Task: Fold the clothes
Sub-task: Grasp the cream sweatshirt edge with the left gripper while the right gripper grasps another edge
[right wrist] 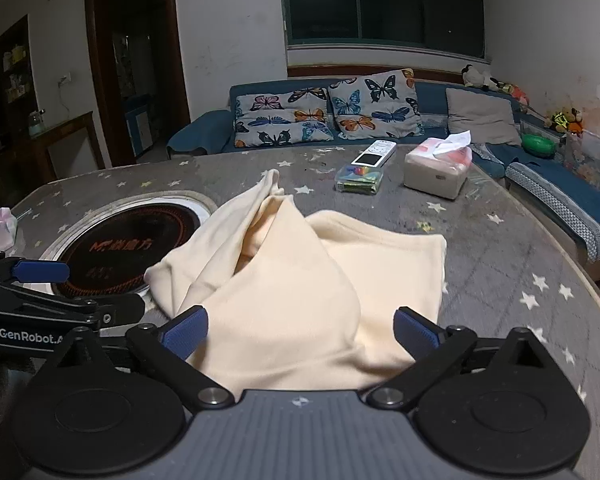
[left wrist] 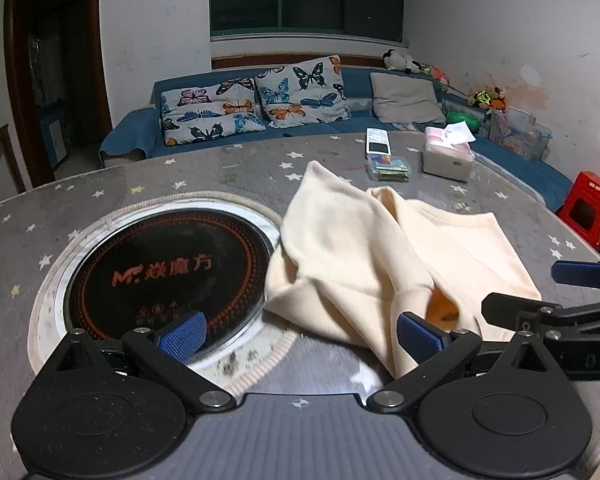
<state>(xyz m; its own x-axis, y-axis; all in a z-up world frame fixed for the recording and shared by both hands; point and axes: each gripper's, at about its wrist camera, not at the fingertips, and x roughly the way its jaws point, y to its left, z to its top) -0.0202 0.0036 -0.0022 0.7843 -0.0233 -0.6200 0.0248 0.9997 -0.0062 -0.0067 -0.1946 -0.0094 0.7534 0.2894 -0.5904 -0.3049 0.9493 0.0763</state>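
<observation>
A cream-coloured garment (left wrist: pixel 364 248) lies crumpled on the grey star-patterned table (left wrist: pixel 204 172), its left edge lapping the round black cooktop (left wrist: pixel 168 272). My left gripper (left wrist: pixel 300 334) stands open at the garment's near-left edge, with cloth beside its right pad and nothing pinched. In the right wrist view the same garment (right wrist: pixel 300 280) fills the space ahead. My right gripper (right wrist: pixel 300 332) is open, its blue pads on either side of the garment's near fold. The right gripper (left wrist: pixel 556 292) shows at the right edge of the left view, and the left gripper (right wrist: pixel 40 280) at the left of the right view.
At the table's far side lie a white remote (right wrist: pixel 374 152), a small clear box of coloured items (right wrist: pixel 358 178) and a tissue box (right wrist: pixel 438 170). A blue sofa with butterfly cushions (right wrist: pixel 328 114) stands behind. A red stool (left wrist: pixel 588 208) is at the right.
</observation>
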